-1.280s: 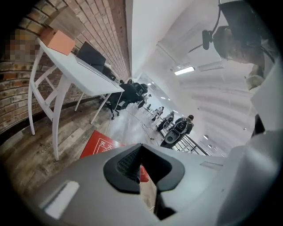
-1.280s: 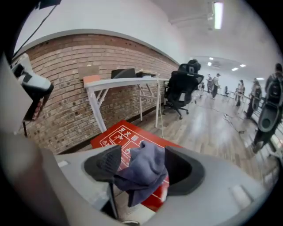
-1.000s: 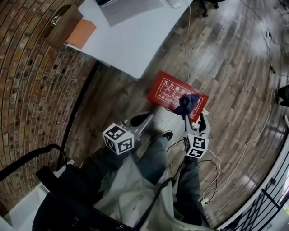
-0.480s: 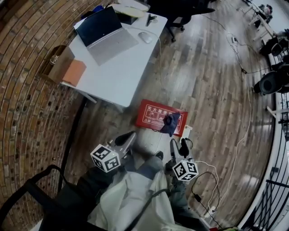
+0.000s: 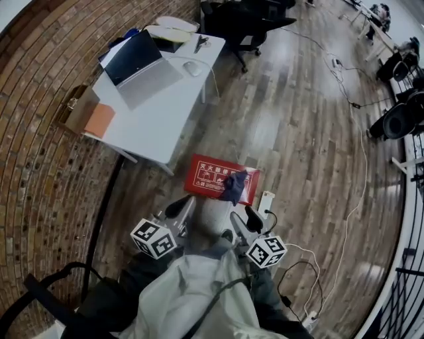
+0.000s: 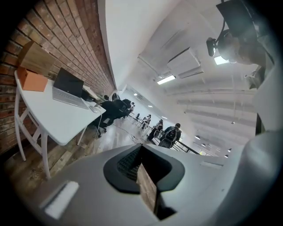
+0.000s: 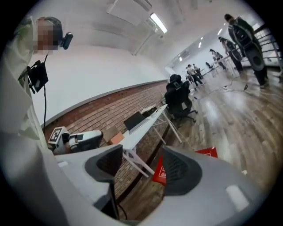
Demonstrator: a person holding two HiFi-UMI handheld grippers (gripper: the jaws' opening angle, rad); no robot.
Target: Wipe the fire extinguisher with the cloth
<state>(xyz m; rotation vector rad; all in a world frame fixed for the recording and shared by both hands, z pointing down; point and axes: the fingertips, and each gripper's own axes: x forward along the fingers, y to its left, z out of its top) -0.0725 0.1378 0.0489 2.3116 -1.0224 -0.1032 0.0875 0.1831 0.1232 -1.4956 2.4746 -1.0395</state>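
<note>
A red fire extinguisher box [image 5: 213,176] with white print lies flat on the wooden floor in front of my feet. A dark blue cloth [image 5: 234,187] sits crumpled on its right end, free of both grippers. My right gripper [image 5: 244,219] hangs open and empty a little nearer than the cloth. In the right gripper view, part of the red box [image 7: 208,152] shows beyond that gripper [image 7: 138,167]. My left gripper [image 5: 179,208] is shut on nothing, left of the box. In the left gripper view, the left gripper [image 6: 144,173] points up across the room.
A white desk [image 5: 159,106] with a laptop [image 5: 138,63] and a mouse [image 5: 193,67] stands against the brick wall [image 5: 40,152]. A white power strip [image 5: 264,202] and cables [image 5: 344,212] lie on the floor to the right. Office chairs [image 5: 245,20] stand beyond the desk.
The cloth, close to the right gripper's fingers a second ago, now lies on the box with that gripper drawn back and open. The head view has risen and takes in more of the room.
</note>
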